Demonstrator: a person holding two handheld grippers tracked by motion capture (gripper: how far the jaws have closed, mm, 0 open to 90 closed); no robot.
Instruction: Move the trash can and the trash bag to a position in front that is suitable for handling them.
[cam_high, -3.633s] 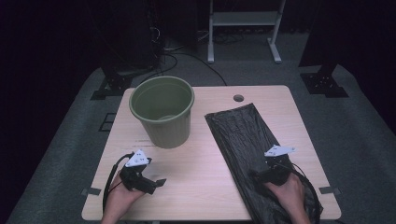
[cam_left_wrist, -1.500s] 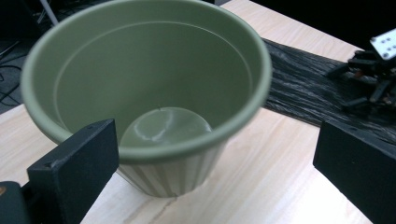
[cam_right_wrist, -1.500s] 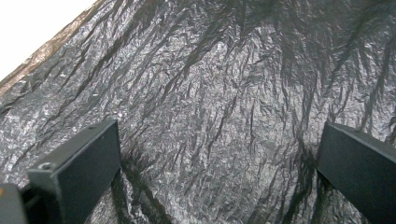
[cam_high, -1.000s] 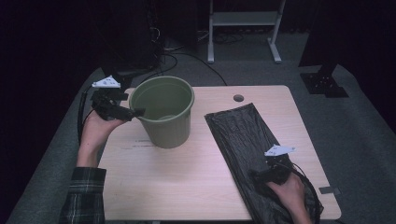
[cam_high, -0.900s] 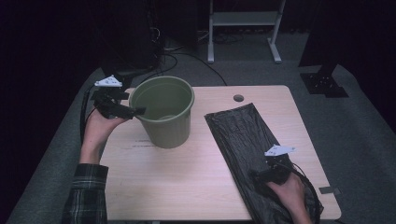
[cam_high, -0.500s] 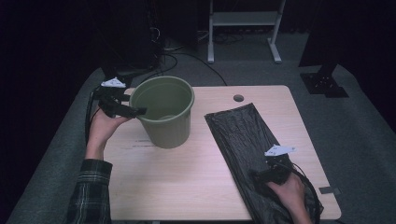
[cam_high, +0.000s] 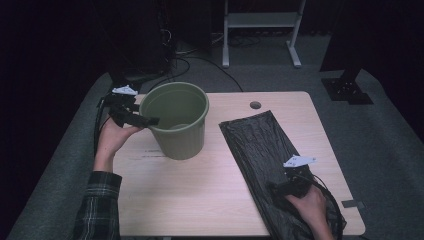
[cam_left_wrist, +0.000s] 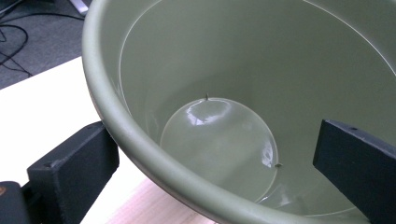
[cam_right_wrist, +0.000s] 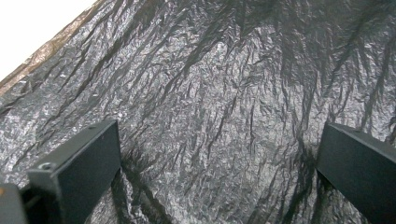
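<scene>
An empty olive-green bucket (cam_high: 173, 120) stands upright on the left half of the wooden table (cam_high: 200, 200). My left gripper (cam_high: 149, 120) is at the bucket's left rim, held from the left by a hand in a plaid sleeve. In the left gripper view, my left gripper (cam_left_wrist: 210, 172) is open and straddles the rim of the bucket (cam_left_wrist: 224, 70), with one jaw outside and one inside. A crumpled black plastic bag (cam_high: 262, 145) lies flat on the right half. My right gripper (cam_high: 281, 187) rests on the bag's near end. It is open, its jaws wide over the black bag (cam_right_wrist: 210, 93).
A round cable hole (cam_high: 255, 105) sits near the table's far edge. Behind the table are a white metal rack (cam_high: 260, 25) and loose cables (cam_high: 185, 55) on the grey floor. A dark stand base (cam_high: 347, 90) is at the far right.
My left gripper has gone from the table's near left up to the bucket's left rim, edging closer over the last second. The right gripper and bag have not moved.
</scene>
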